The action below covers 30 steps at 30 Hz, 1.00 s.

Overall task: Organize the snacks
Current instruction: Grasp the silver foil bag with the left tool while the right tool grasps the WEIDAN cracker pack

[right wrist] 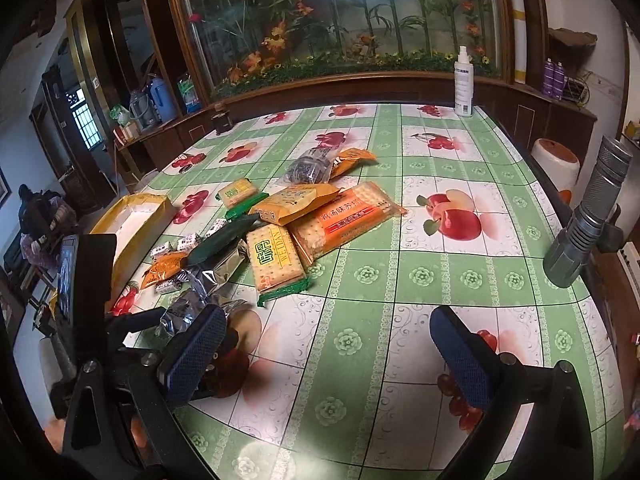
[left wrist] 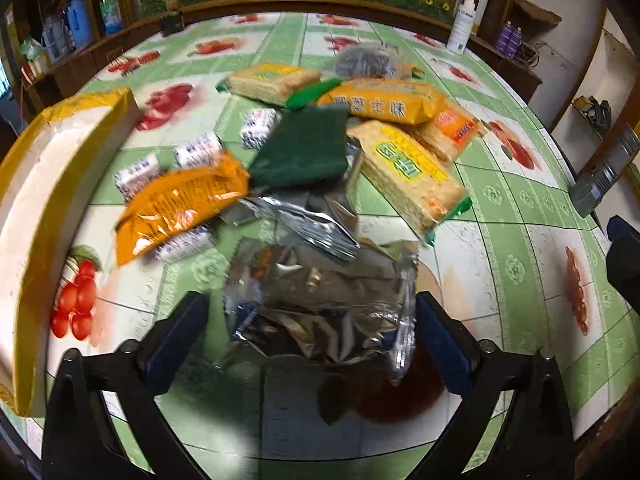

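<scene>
A pile of snack packs lies mid-table: yellow cracker packs (left wrist: 408, 172), an orange pack (left wrist: 180, 208), a dark green pack (left wrist: 304, 148), small white candies (left wrist: 200, 148) and silver foil bags (left wrist: 320, 292). My left gripper (left wrist: 312, 320) is open, its fingers either side of the nearest silver foil bag without clamping it. My right gripper (right wrist: 328, 352) is open and empty above bare tablecloth, right of the pile (right wrist: 276, 236). The left gripper also shows in the right wrist view (right wrist: 132, 320), beside the foil bags (right wrist: 192, 304).
A yellow-rimmed white box (left wrist: 52, 184) stands at the table's left, also in the right wrist view (right wrist: 136, 216). A white spray bottle (right wrist: 463, 84) stands at the far edge. A grey flashlight (right wrist: 588, 216) sits at the right edge. The table carries a green fruit-print cloth (right wrist: 440, 248).
</scene>
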### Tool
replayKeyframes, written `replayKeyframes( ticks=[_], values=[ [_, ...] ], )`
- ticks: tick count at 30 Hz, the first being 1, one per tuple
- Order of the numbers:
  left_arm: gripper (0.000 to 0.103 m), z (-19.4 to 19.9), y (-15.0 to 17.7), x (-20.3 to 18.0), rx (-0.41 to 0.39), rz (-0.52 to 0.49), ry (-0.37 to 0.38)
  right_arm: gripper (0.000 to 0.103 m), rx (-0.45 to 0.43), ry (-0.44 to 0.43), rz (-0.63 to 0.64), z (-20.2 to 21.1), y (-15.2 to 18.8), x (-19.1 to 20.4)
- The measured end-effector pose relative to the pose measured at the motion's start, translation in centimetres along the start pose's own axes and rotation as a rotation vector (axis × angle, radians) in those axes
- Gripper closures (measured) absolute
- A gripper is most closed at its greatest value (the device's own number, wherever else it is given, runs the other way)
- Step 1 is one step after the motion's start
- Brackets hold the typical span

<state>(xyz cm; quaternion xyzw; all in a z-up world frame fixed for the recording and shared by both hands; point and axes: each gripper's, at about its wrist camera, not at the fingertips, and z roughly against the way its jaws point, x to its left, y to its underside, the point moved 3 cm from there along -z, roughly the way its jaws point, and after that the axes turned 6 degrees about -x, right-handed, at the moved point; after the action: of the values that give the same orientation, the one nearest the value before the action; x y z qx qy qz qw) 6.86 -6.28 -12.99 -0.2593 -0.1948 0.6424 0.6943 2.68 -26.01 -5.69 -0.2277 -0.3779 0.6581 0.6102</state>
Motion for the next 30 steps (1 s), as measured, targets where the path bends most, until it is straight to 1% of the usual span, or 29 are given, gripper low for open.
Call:
replayKeyframes(
  ticks=[1, 2, 3, 8, 12, 15, 17, 18, 20, 21, 22, 23, 25, 30],
  values=[
    [0.024, 0.3, -0.1, 0.3, -0.009, -0.004, -0.007, 0.0, 0.002, -0.012, 0.01, -0.3, -0.1, 0.3],
    [0.025, 0.5, -0.1, 0.7, -0.008, 0.002, 0.009, 0.0, 0.009, -0.023, 0.024, -0.8, -0.2, 0.7],
    [0.03, 0.7, -0.1, 1.2, -0.009, 0.007, 0.026, 0.001, 0.025, -0.033, 0.041, -1.5, -0.3, 1.2],
    [0.031, 1.8, 0.8, 3.4, -0.016, 0.017, 0.038, 0.007, 0.081, -0.091, 0.098, -5.6, -0.5, 3.8],
    [0.031, 2.0, 1.0, 4.6, -0.013, 0.048, 0.067, 0.008, 0.134, -0.089, 0.103, -9.2, -0.8, 4.3],
    [0.031, 2.1, 1.3, 5.1, -0.012, 0.065, 0.078, 0.012, 0.175, -0.077, 0.1, -11.6, -0.8, 4.3],
    [0.032, 2.2, 1.4, 5.4, -0.012, 0.072, 0.083, 0.021, 0.213, -0.082, 0.098, -12.9, -0.5, 4.1],
    [0.032, 2.3, 1.4, 5.4, -0.011, 0.072, 0.084, 0.023, 0.195, -0.067, 0.121, -12.9, -0.5, 4.3],
    [0.032, 2.4, 1.5, 5.6, -0.012, 0.08, 0.089, 0.049, 0.19, -0.035, 0.154, -12.8, -0.4, 4.4],
    [0.032, 2.5, 1.5, 5.7, -0.013, 0.083, 0.091, 0.049, 0.196, -0.055, 0.141, -12.5, -0.4, 4.3],
    [0.033, 2.5, 1.5, 5.7, -0.015, 0.083, 0.091, 0.052, 0.198, -0.074, 0.124, -12.2, -0.3, 4.1],
    [0.033, 2.7, 1.6, 5.7, -0.018, 0.082, 0.09, 0.053, 0.191, -0.078, 0.118, -11.7, -0.2, 4.0],
    [0.033, 3.2, 1.6, 5.6, -0.034, 0.076, 0.085, 0.054, 0.163, -0.066, 0.12, -10.2, 0.0, 3.9],
    [0.033, 4.6, 1.2, 5.1, -0.074, 0.059, 0.069, 0.055, 0.089, -0.088, 0.098, -6.0, 0.1, 3.8]
  ],
)
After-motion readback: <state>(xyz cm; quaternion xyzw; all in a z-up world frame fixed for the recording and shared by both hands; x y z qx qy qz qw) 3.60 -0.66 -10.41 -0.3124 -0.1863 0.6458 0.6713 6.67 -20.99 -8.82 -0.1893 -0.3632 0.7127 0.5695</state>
